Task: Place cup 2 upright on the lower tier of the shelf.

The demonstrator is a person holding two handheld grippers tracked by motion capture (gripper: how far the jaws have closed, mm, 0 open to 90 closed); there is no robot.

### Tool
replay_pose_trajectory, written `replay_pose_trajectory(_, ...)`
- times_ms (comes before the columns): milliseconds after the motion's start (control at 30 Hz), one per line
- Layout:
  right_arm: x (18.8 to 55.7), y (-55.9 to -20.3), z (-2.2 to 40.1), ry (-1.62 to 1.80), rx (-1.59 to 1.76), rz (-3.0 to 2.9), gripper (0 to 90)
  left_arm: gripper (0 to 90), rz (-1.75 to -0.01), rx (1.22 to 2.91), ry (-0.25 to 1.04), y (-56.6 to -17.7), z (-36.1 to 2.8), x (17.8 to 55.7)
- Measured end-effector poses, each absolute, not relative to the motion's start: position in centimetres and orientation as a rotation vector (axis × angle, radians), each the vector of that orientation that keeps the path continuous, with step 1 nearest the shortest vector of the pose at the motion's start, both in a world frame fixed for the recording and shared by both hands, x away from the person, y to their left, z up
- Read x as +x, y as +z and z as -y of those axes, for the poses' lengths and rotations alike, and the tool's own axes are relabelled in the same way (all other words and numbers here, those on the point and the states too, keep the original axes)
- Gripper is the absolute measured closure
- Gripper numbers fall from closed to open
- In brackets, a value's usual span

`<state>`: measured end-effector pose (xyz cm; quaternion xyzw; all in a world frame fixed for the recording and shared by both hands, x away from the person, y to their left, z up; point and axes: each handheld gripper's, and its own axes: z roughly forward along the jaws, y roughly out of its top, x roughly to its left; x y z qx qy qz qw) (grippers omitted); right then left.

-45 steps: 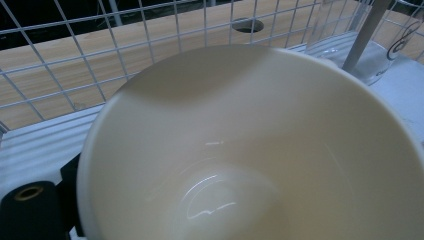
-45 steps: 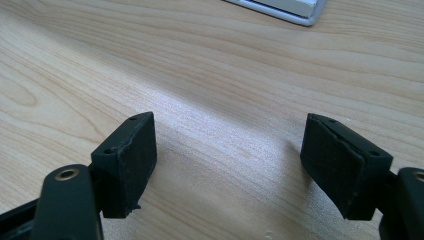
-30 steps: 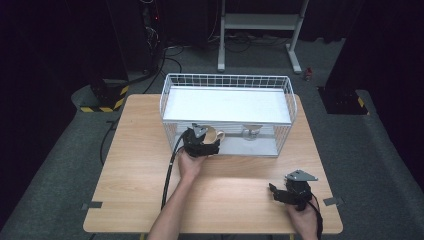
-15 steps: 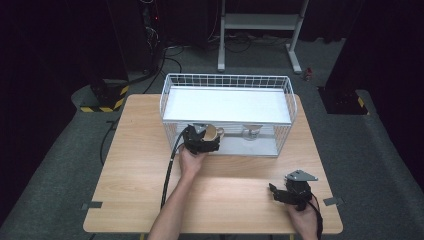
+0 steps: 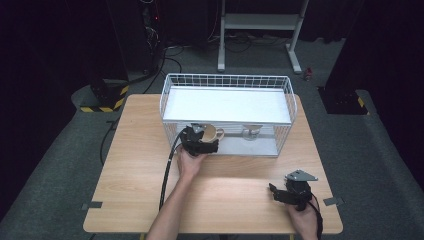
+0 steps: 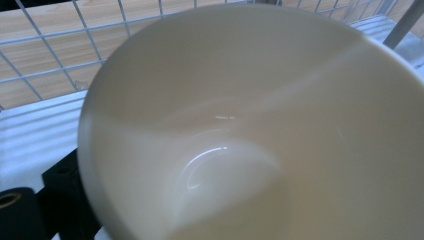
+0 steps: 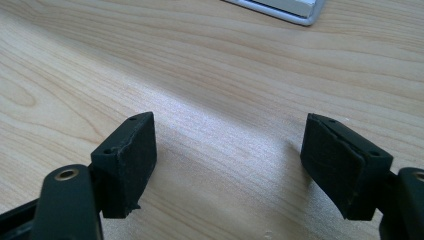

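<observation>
1. The left gripper point(image 5: 200, 142) has its jaws closed on a cream cup point(image 5: 211, 133), at the front of the wire basket point(image 5: 227, 80).
2. The right gripper point(image 7: 227, 170) is wide open and holds nothing. It waits low over the table point(image 5: 135, 165), well away from the basket.
3. The step looks like moving the cup in or out of the basket; I cannot tell which.
4. Next, keep the cup clear of the wires.

Table point(image 5: 125, 200) evenly lit from above; surroundings at frame edges near black. High view soft, slightly grainy. Cup point(image 6: 260, 130) close to lens, blurred, small glints at center, shadow band at upper left. Right gripper view sharp; pale sheen across wood at center.
</observation>
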<state>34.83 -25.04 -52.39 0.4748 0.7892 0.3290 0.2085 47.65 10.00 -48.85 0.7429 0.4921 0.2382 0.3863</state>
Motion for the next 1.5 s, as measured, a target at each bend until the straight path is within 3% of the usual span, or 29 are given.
replay_pose_trajectory(733, 34.8, -52.4, 25.0, 0.915, 1.321, -2.196, 22.4, 8.4, -1.246, 1.901, 0.619, -48.7, -10.5, 45.8)
replay_pose_trajectory(1033, 34.8, -52.4, 25.0, 0.915, 1.321, -2.196, 22.5, 7.7, -1.264, 1.909, 0.578, -48.7, -10.6, 46.5)
replay_pose_trajectory(1300, 34.8, -52.4, 25.0, 0.915, 1.321, -2.196, 22.4, 8.1, -1.294, 1.901, 0.638, -48.6, -10.8, 47.3)
replay_pose_trajectory(1500, 34.8, -52.4, 25.0, 0.915, 1.321, -2.196, 22.4, 1.6, -1.242, 1.888, 0.594, -48.1, -11.0, 47.0)
